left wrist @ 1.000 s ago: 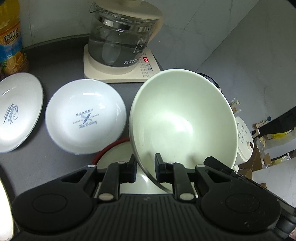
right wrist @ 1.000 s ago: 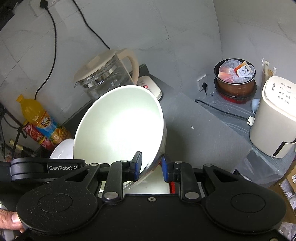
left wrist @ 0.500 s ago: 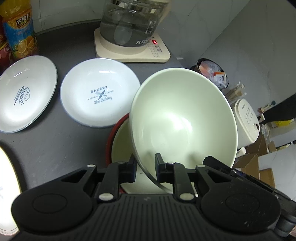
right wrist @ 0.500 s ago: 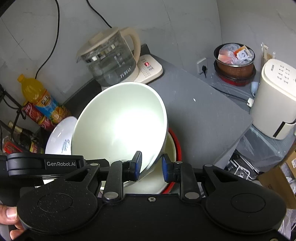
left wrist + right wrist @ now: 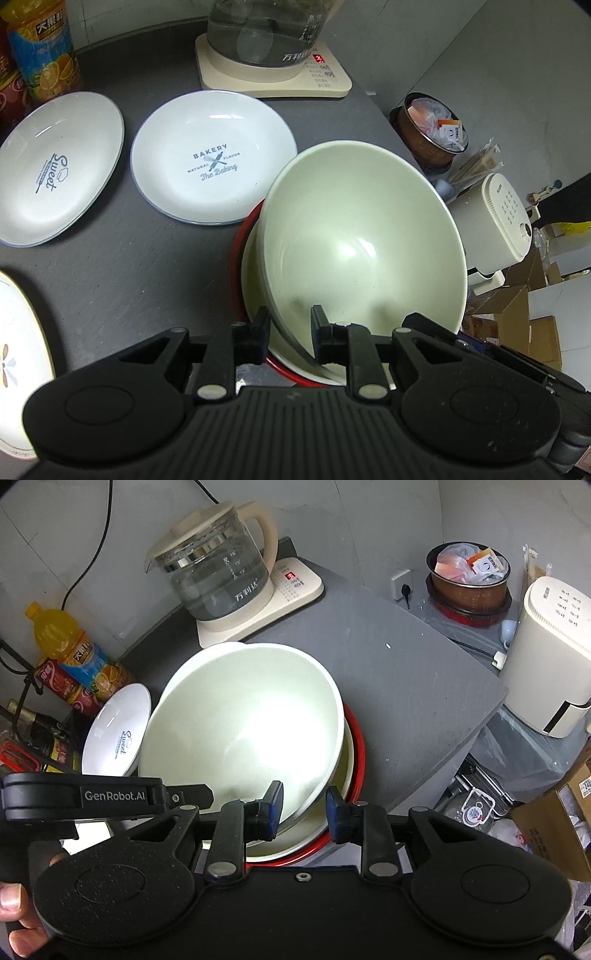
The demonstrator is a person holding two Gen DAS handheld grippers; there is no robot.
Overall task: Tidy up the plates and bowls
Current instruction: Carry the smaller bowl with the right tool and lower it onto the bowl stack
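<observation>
We start w/ the dark grey countertop [image 5: 122, 280], which carries everything. On it, far side: glass kettle [image 5: 218, 568] on its cream base, then two white plates, the "Sweet" plate [image 5: 55, 166] and "Bakery" plate [image 5: 214, 162], side by side and just apart. Nearer us sits the red-rimmed bowl [image 5: 240, 258], w/ the pale green bowl [image 5: 362, 236] nested in it but tilted, not yet seated flat.

Both our claws straddle that green bowl's near rim. Left gripper [image 5: 288, 334]: jaws are opening, rim between them; its left pad looks just clear, the right one we can't tell. Right gripper [image 5: 304, 812]: jaws opening too, rim between, right pad visibly clear of the wall.

Key relation: bowl lies straight ahead of both claws, rim edge running across the jaw gaps, tilted up twd the left claw. We judge the release is underway; pulling back along the fingers shld clear the rim w/o tipping it.
</observation>
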